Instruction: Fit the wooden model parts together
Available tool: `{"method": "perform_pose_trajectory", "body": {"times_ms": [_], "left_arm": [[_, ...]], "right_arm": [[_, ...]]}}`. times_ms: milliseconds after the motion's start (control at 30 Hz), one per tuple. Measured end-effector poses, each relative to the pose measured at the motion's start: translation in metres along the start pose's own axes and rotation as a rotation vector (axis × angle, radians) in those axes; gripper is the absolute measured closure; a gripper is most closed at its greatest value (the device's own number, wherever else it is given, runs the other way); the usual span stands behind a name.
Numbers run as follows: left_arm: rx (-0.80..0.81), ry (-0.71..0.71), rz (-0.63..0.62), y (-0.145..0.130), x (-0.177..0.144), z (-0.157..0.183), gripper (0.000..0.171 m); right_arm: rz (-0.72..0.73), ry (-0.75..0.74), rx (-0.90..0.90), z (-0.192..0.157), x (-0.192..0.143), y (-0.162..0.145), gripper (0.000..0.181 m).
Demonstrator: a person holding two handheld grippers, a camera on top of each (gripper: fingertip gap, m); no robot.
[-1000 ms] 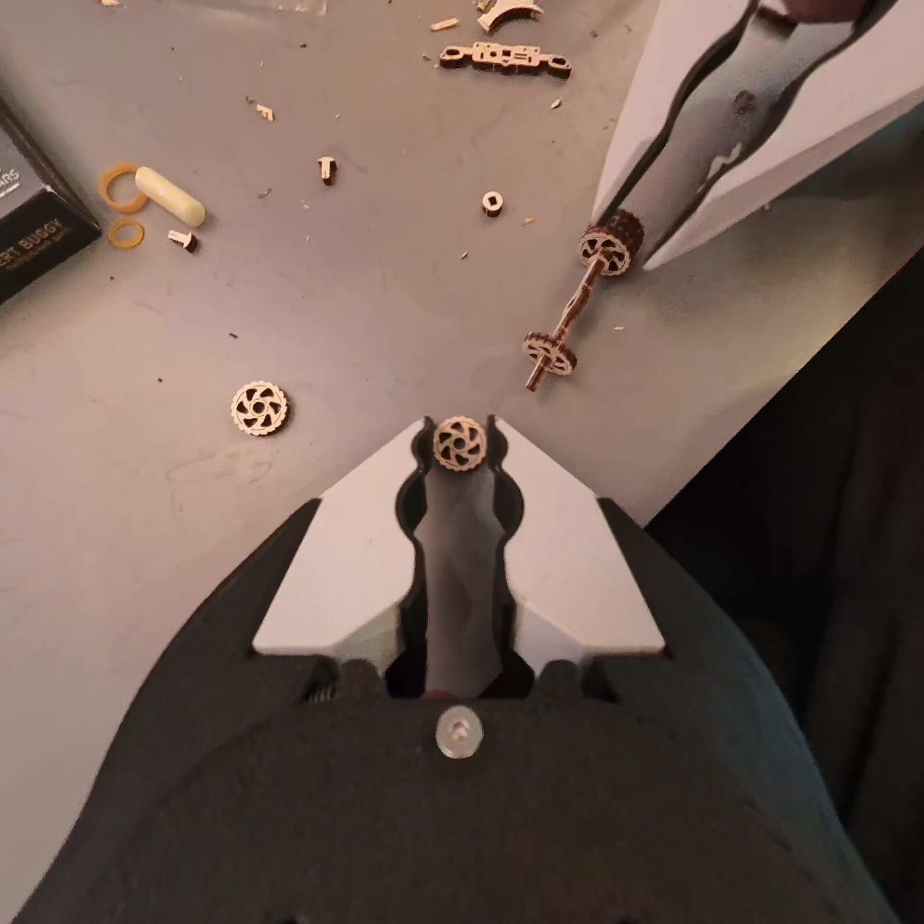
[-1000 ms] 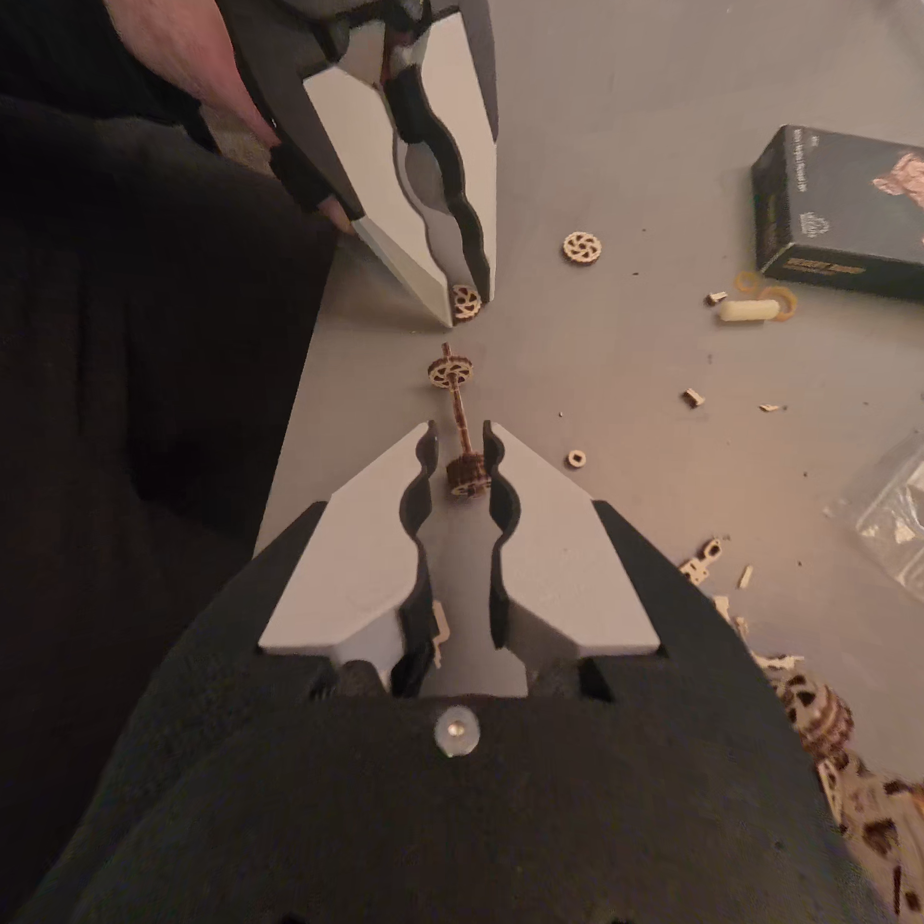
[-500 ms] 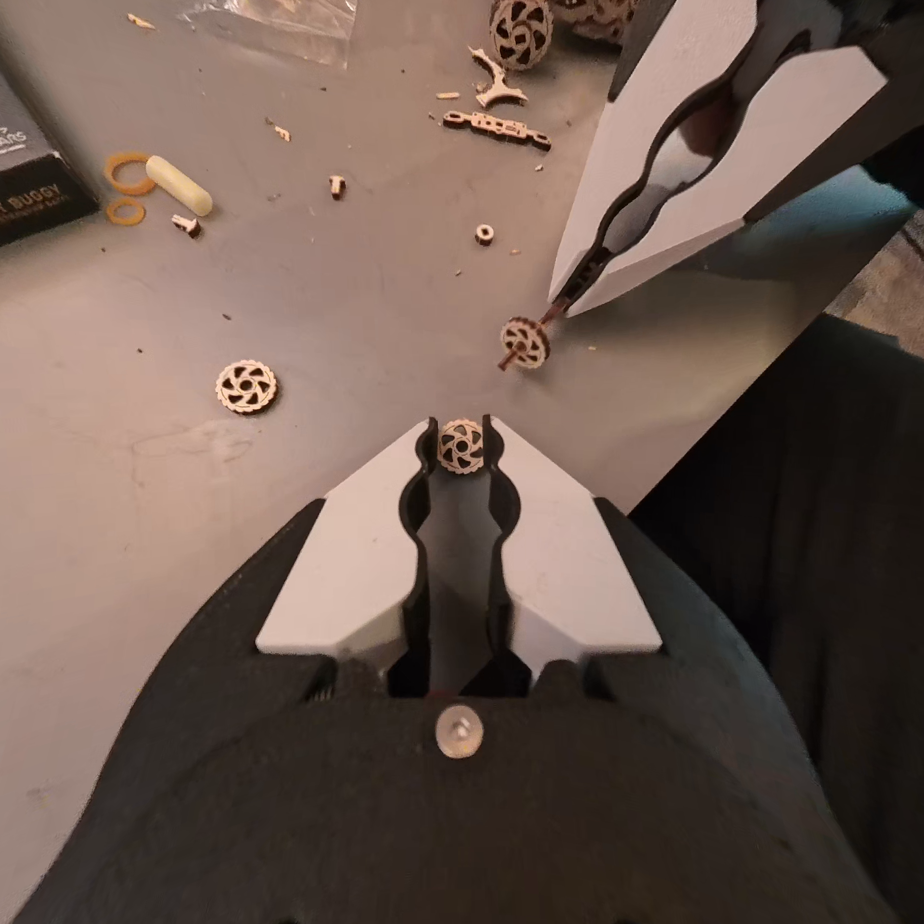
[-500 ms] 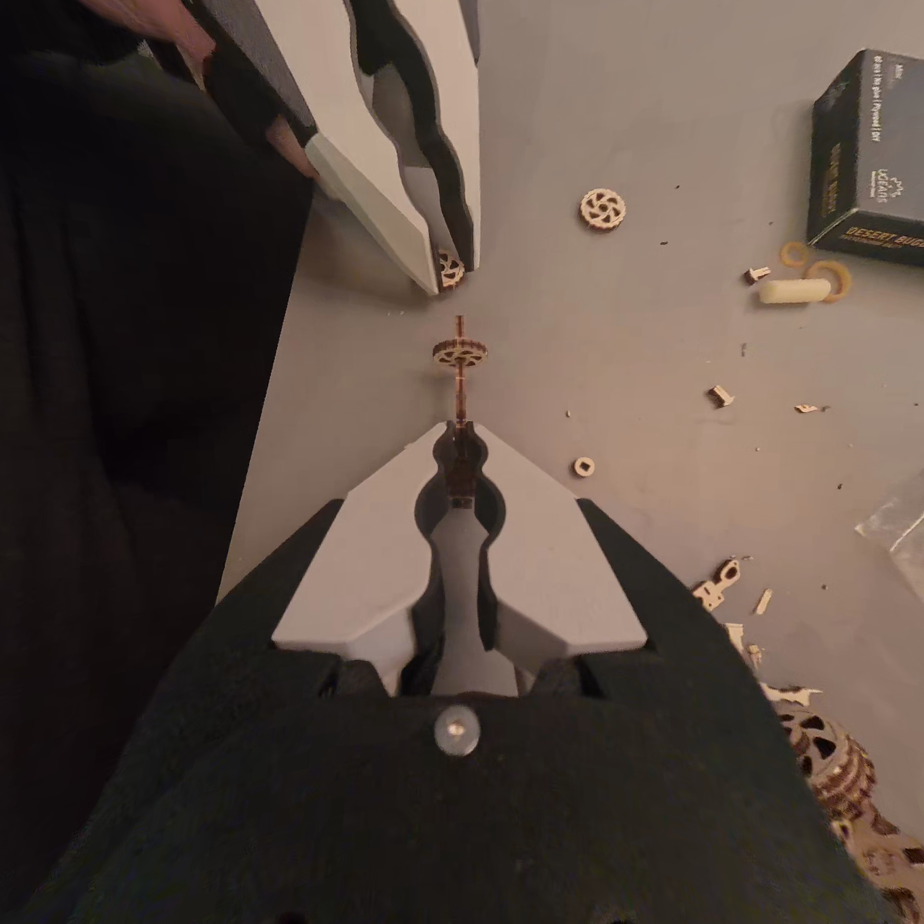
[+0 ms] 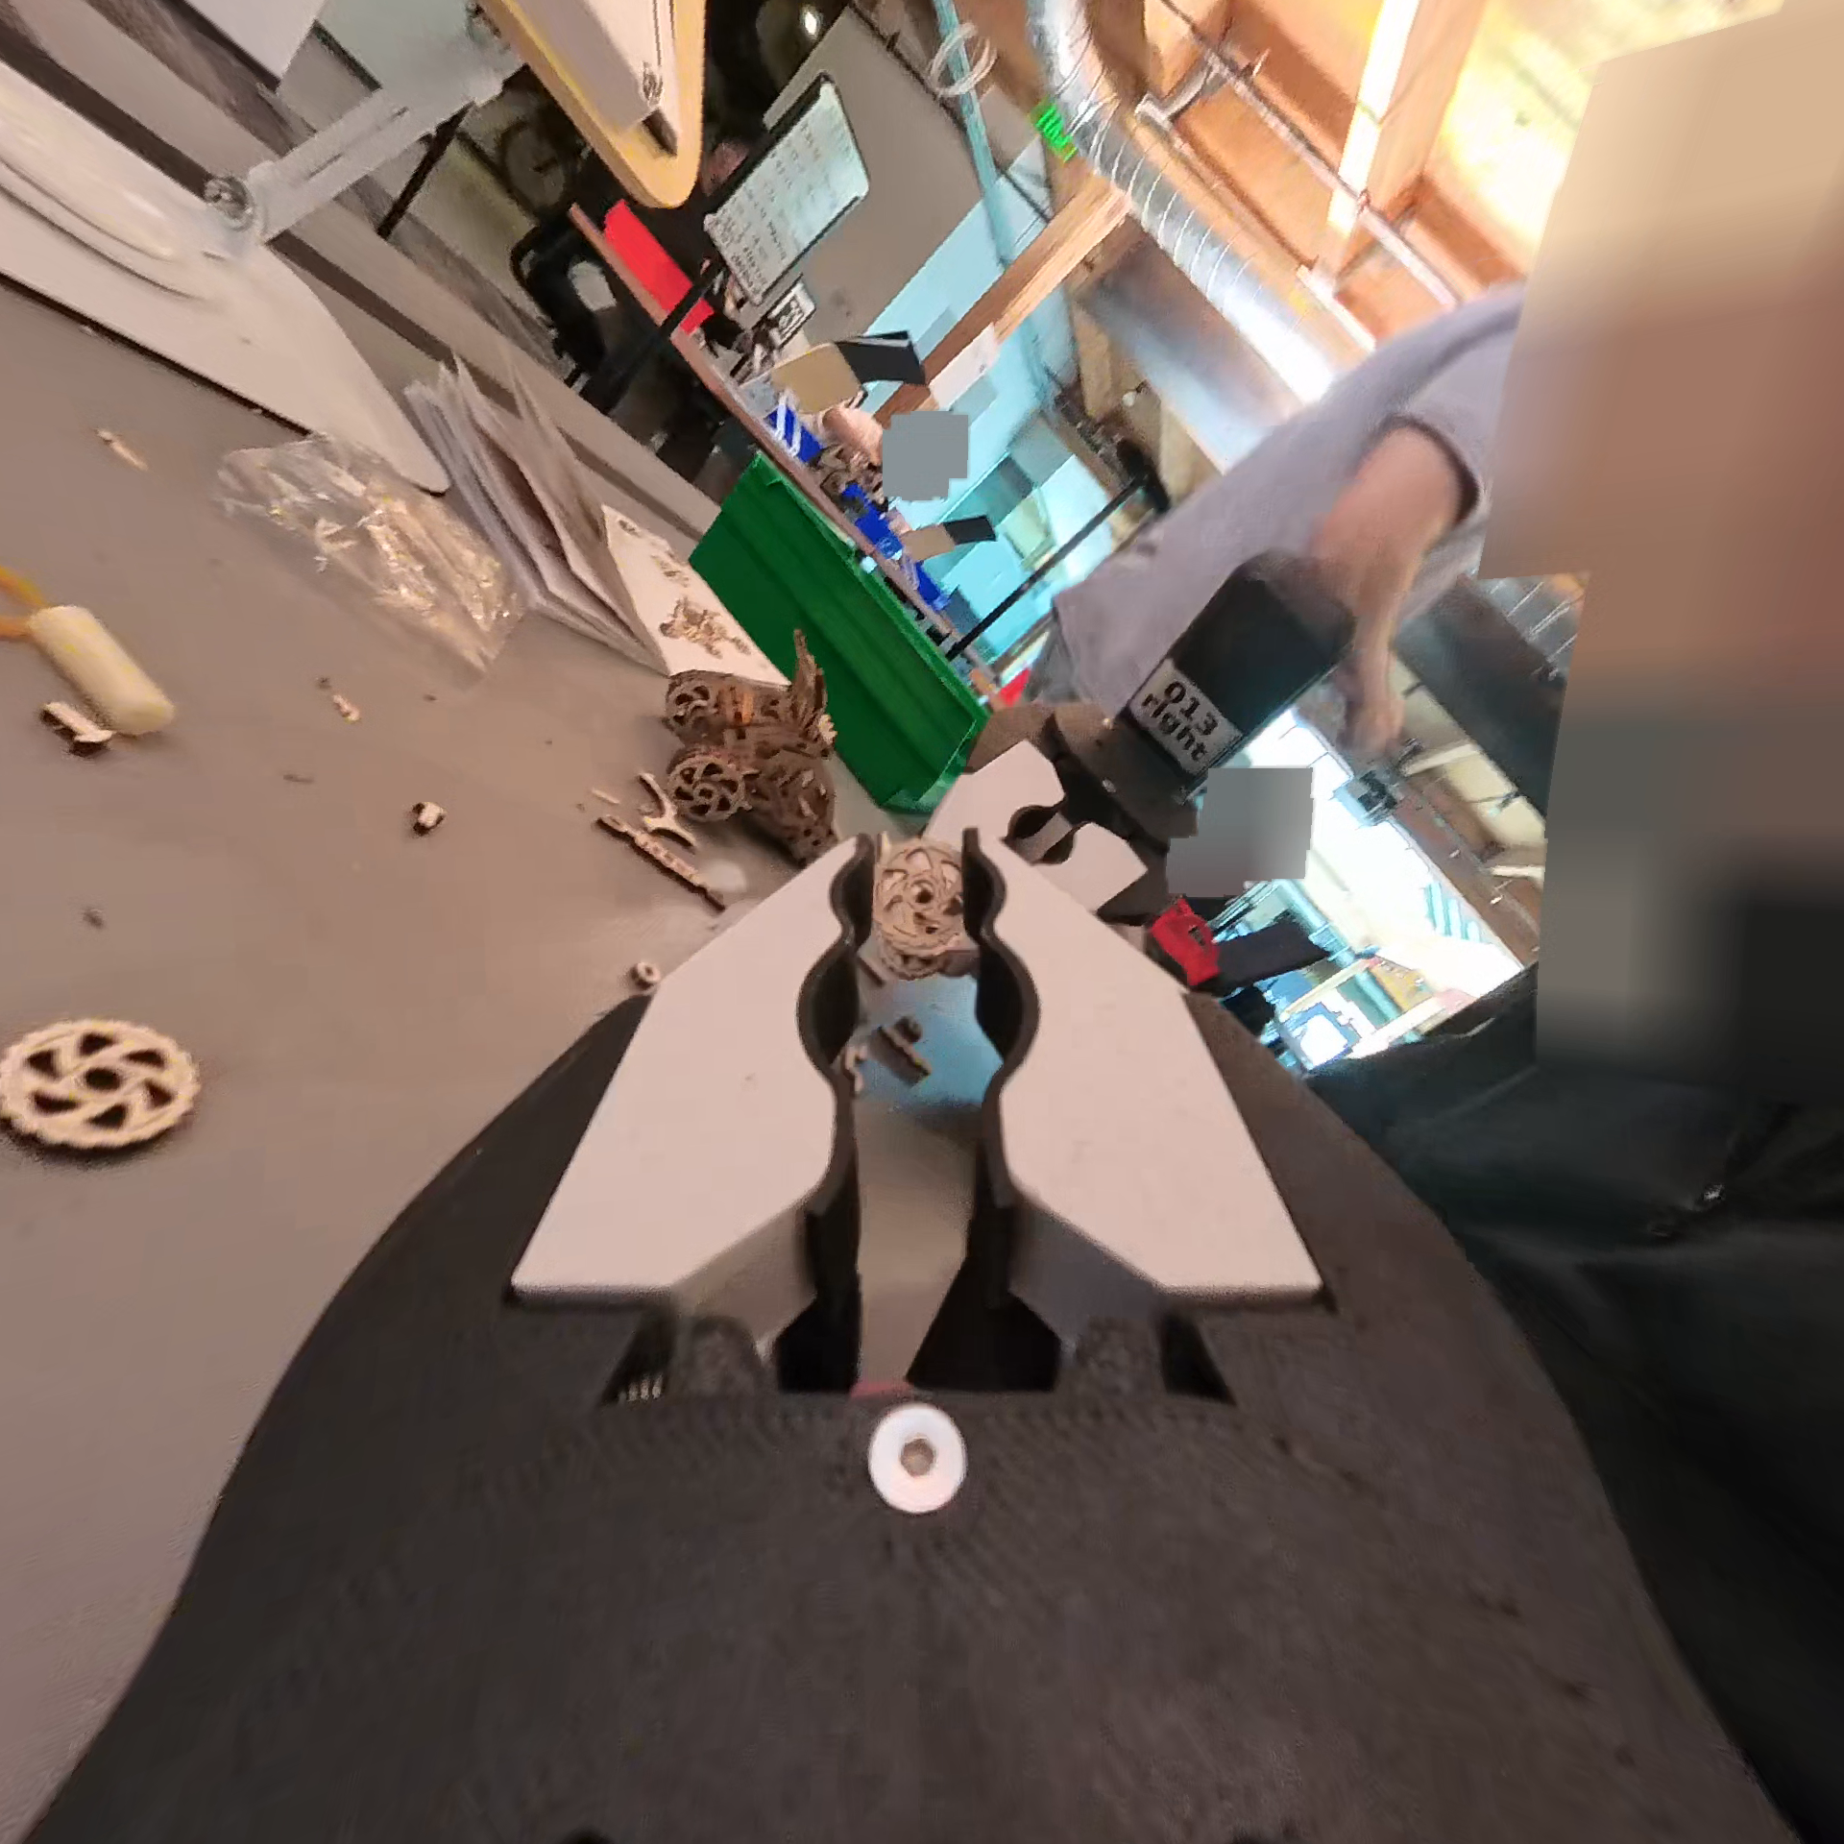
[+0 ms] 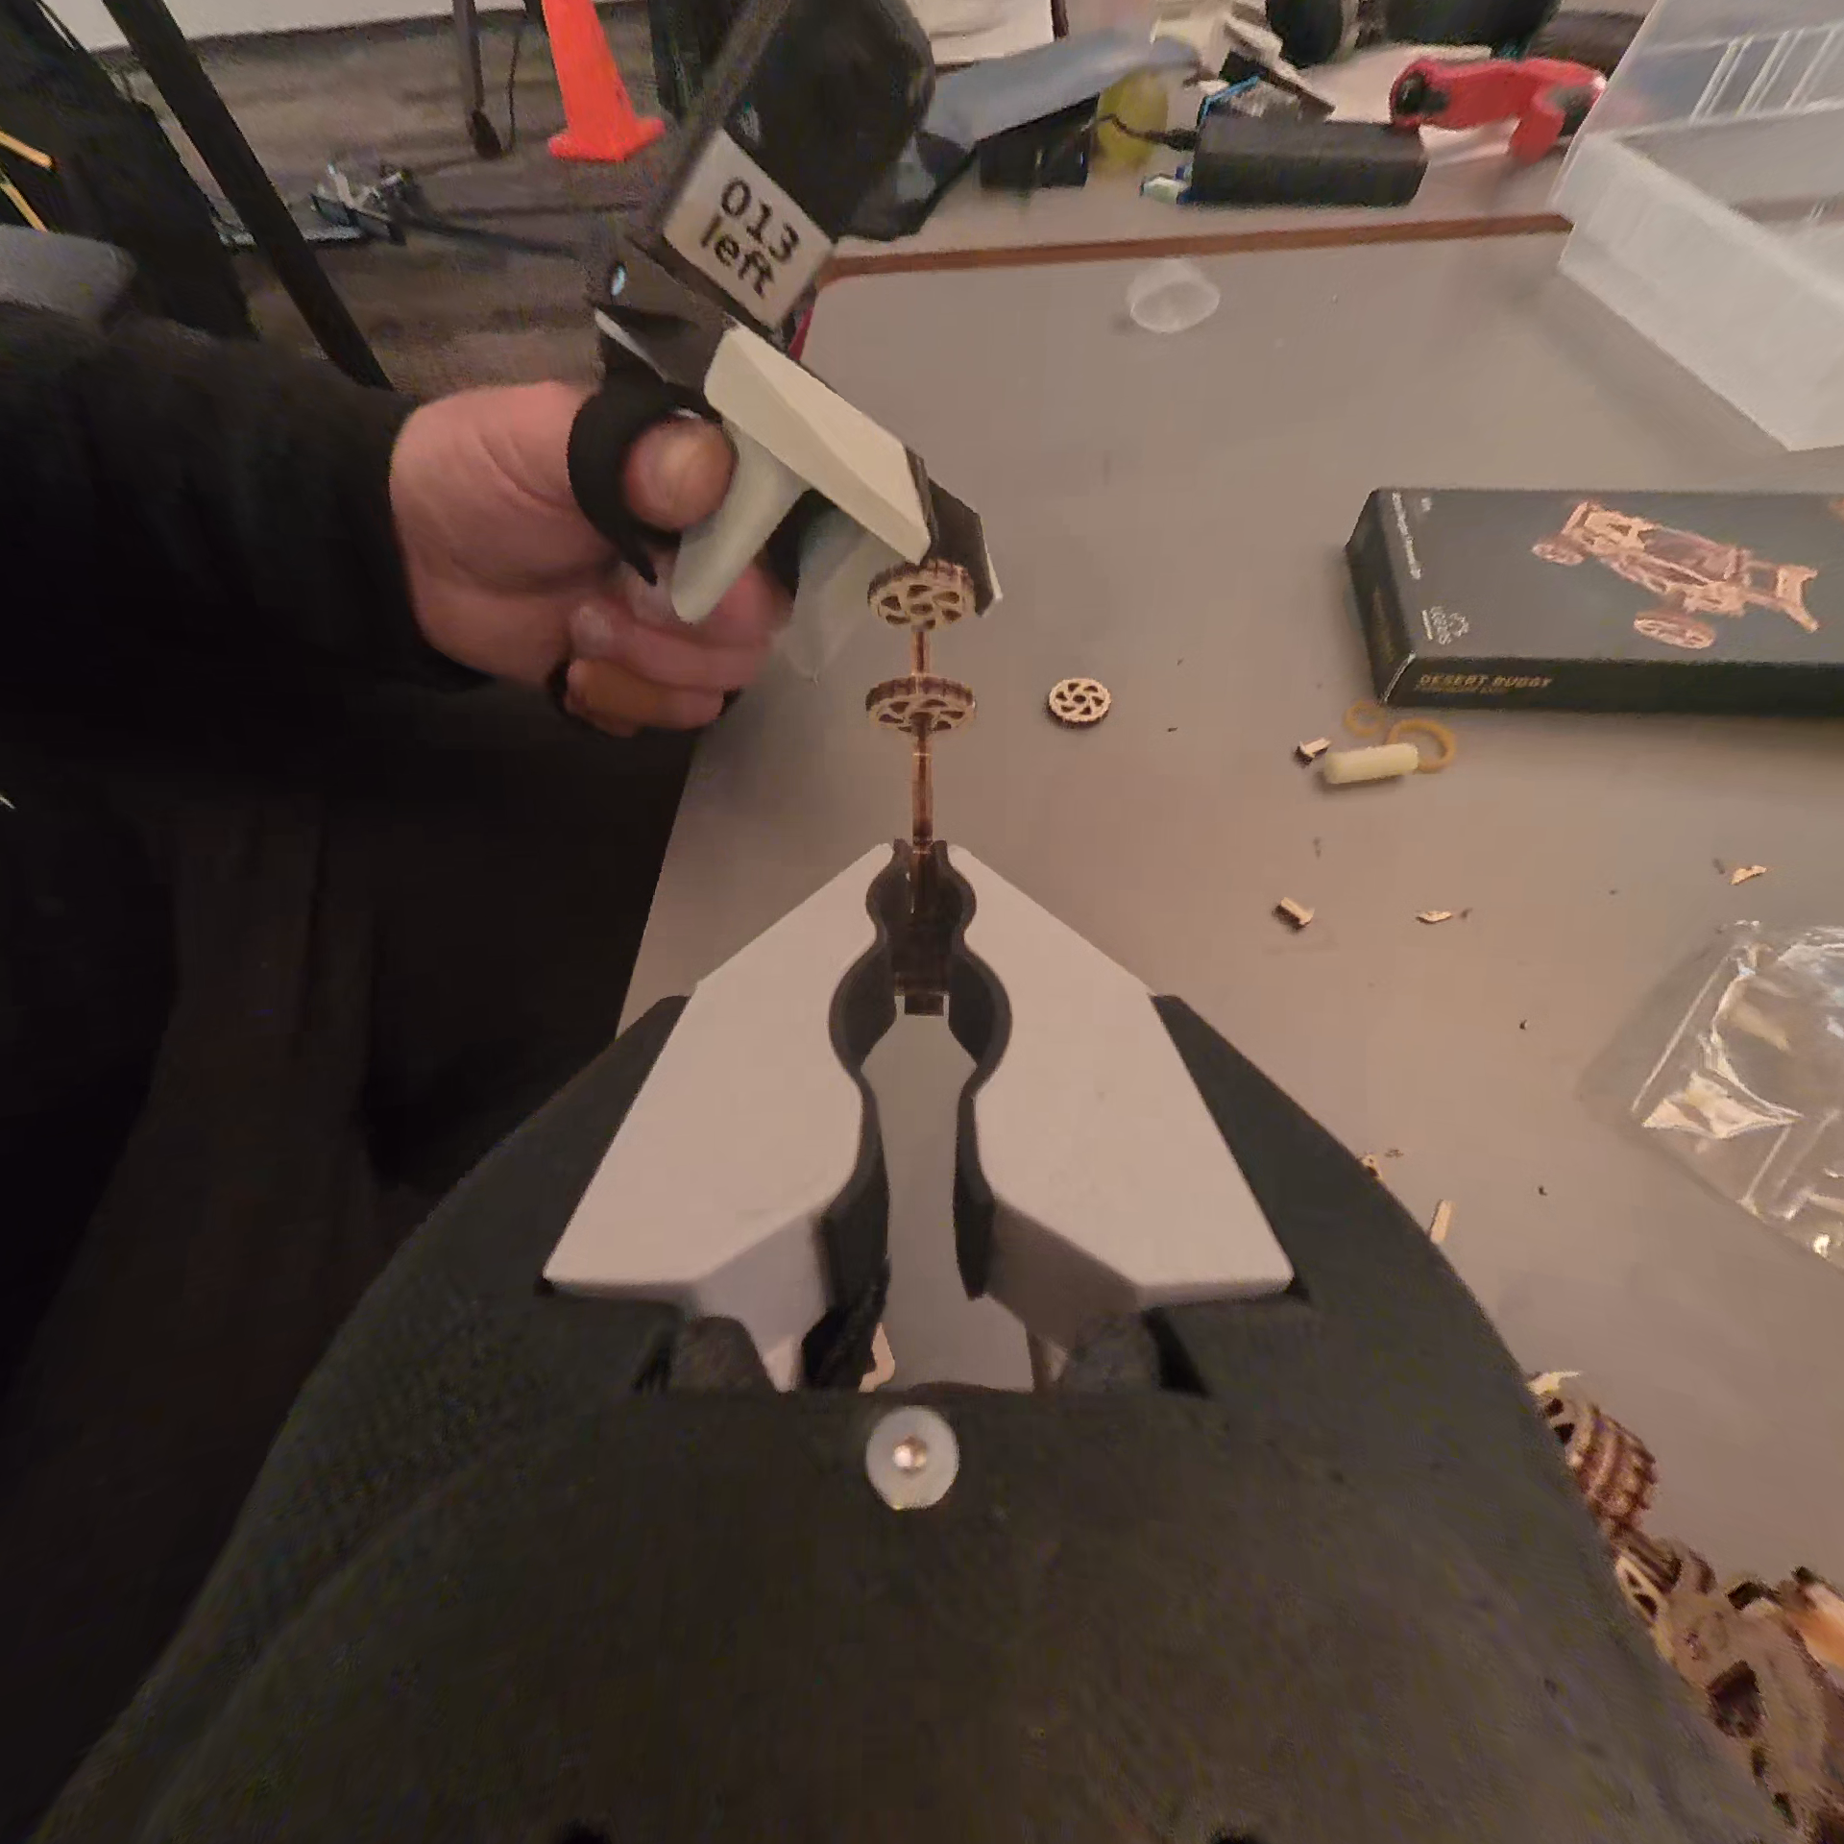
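Fingers of my right gripper (image 6: 916,866) are closed on the wooden axle (image 6: 919,798), low in the centre of the right wrist frame. Above it on the axle sits one gear wheel (image 6: 920,709). At the axle's top end my left gripper (image 6: 938,589) clamps a second wheel (image 6: 920,597). Farther right, a loose wheel (image 6: 1079,697) and a dark box (image 6: 1597,599) lie on the grey tabletop (image 6: 1247,449).
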State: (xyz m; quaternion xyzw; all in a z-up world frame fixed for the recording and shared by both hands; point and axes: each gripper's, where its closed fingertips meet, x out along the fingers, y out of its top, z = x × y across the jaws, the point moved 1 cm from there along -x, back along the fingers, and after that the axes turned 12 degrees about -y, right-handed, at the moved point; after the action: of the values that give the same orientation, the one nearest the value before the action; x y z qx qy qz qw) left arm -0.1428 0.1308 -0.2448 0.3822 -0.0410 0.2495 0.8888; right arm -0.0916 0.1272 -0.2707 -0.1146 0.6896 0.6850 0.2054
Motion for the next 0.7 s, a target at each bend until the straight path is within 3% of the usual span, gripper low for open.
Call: {"method": "perform_pose_trajectory", "body": {"times_ms": [333,400,467,700], "left_arm": [[-0.096,-0.103,0.112,0.005,0.014,0.002,0.158],[-0.080,-0.100,0.116,0.005,0.015,0.002,0.171],[-0.082,-0.116,0.144,0.007,0.016,0.004,0.171],[-0.036,-0.057,0.139,0.009,0.019,-0.002,0.171]], "right_arm": [[0.014,-0.035,0.005,0.006,-0.005,0.005,0.181],[0.040,-0.015,0.020,0.003,-0.007,0.010,0.181],[0.029,-0.019,0.032,0.003,-0.006,0.010,0.181],[0.026,-0.048,0.097,0.011,-0.002,0.005,0.181]]}}
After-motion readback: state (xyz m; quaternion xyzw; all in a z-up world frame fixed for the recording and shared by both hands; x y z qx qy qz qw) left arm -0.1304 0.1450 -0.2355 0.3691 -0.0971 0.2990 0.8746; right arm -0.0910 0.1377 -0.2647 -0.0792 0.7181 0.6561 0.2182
